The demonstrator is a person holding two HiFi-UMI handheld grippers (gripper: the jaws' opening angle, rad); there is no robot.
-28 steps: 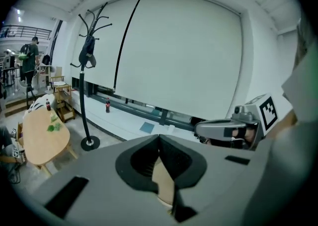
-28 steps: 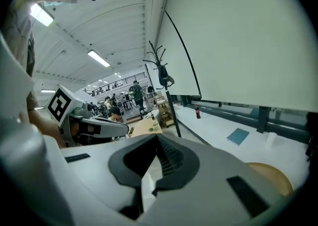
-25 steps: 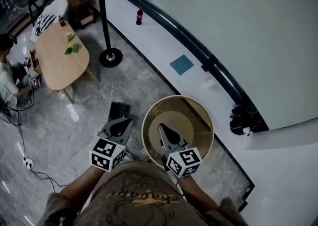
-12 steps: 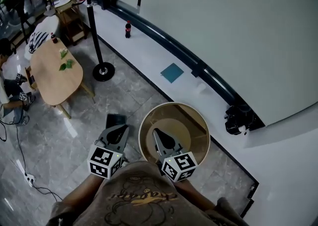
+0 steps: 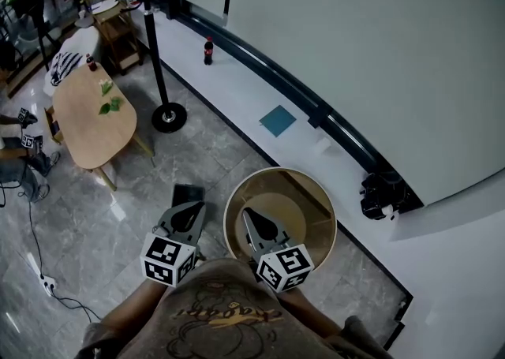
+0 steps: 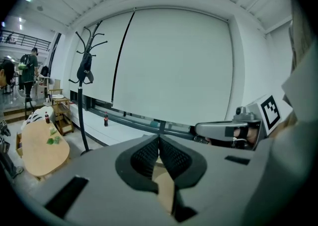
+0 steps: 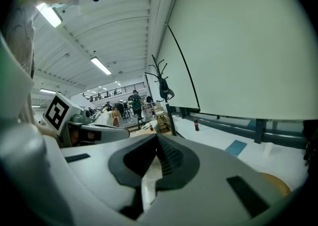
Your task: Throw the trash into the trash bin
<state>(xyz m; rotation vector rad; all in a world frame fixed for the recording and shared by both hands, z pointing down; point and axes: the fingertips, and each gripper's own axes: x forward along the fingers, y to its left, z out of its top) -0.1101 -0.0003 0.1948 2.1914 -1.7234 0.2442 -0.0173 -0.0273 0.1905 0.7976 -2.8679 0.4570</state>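
Observation:
A round tan trash bin stands on the grey floor by the white wall ledge; I see no trash inside it. My right gripper hangs over the bin's near left part, jaws shut with nothing between them. My left gripper is just left of the bin, outside its rim, also shut and empty. In the left gripper view the pads meet in a line, and the right gripper shows beside them. In the right gripper view the shut gripper points level, with the bin's rim at lower right.
A dark flat pad lies on the floor ahead of the left gripper. A coat stand, an oval wooden table, a cola bottle, a blue square and a black object lie beyond. A cable runs at left.
The head view has shifted slightly. Both grippers stay shut and keep their places at the bin.

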